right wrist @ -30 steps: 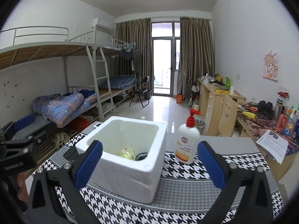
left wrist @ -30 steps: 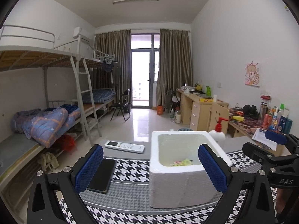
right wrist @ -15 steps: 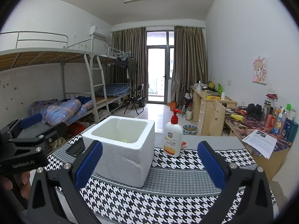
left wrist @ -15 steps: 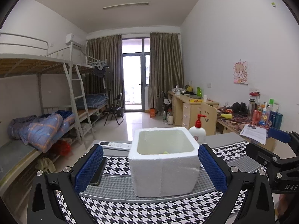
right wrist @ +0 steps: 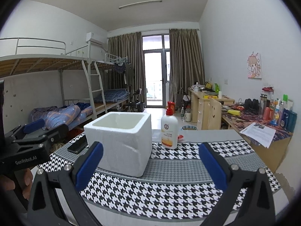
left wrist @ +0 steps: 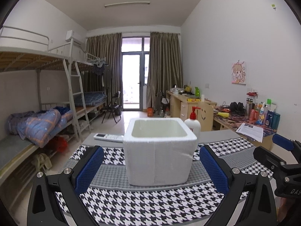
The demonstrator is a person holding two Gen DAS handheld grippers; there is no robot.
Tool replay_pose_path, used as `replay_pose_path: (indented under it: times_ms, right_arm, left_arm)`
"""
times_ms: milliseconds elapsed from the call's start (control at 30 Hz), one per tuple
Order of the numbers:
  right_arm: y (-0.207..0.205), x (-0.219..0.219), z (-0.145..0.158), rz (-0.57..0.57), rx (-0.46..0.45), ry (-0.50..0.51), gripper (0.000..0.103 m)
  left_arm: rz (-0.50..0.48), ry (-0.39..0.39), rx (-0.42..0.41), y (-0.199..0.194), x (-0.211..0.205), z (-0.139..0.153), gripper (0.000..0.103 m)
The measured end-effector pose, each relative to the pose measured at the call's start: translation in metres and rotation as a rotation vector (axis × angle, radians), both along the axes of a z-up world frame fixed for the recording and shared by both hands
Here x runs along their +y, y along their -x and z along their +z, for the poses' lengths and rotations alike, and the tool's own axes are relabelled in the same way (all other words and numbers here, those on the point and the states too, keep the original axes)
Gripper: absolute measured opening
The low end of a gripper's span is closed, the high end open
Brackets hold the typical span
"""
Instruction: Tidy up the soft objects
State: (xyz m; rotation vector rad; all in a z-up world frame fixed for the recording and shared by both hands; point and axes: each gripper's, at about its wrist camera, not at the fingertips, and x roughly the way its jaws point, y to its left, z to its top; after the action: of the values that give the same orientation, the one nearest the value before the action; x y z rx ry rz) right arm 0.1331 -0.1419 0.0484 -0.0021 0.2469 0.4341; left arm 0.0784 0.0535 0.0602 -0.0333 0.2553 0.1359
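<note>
A white foam box (left wrist: pixel 160 156) stands on the houndstooth tablecloth (left wrist: pixel 150 205); it also shows in the right wrist view (right wrist: pixel 120 143). Its inside is hidden from both views, so the soft objects in it do not show. My left gripper (left wrist: pixel 151 167) is open and empty, level with the box's near wall and a little in front of it. My right gripper (right wrist: pixel 150 165) is open and empty, in front of the box's right corner. Each gripper appears at the edge of the other's view.
A lotion pump bottle (right wrist: pixel 169 130) stands right behind the box. A white remote (left wrist: pixel 109 137) and a black phone (right wrist: pixel 78 144) lie on the table's far left. Papers (right wrist: pixel 260 132) and a cluttered desk (right wrist: pixel 263 116) are at the right. Bunk beds (left wrist: pixel 47 124) line the left wall.
Both grippers have dropped lower and pulled back from the box. The soft objects seen inside it a second ago are now hidden by its walls.
</note>
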Motion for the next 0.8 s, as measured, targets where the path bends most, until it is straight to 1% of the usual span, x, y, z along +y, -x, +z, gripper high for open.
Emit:
replay_pose_path:
  times_ms: [133,367,600,800]
  right_arm:
    - [0.008,-0.004,-0.015,0.015,0.015,-0.017,0.103]
    - [0.025,-0.005,-0.031,0.019,0.022,-0.011,0.103]
    - [0.043,-0.01,-0.04,0.001,0.012,-0.007,0.103]
    - [0.052,-0.012,-0.041,0.004,0.021,-0.007,0.103]
  left_arm:
    - [0.005,-0.002,-0.005,0.007,-0.003,-0.015,0.102]
    - [0.007,0.003,-0.01,0.023,-0.008,-0.04,0.102]
    - [0.014,-0.005,-0.015,0.039,-0.01,-0.052,0.102]
    - [0.01,-0.002,-0.02,0.053,-0.011,-0.05,0.102]
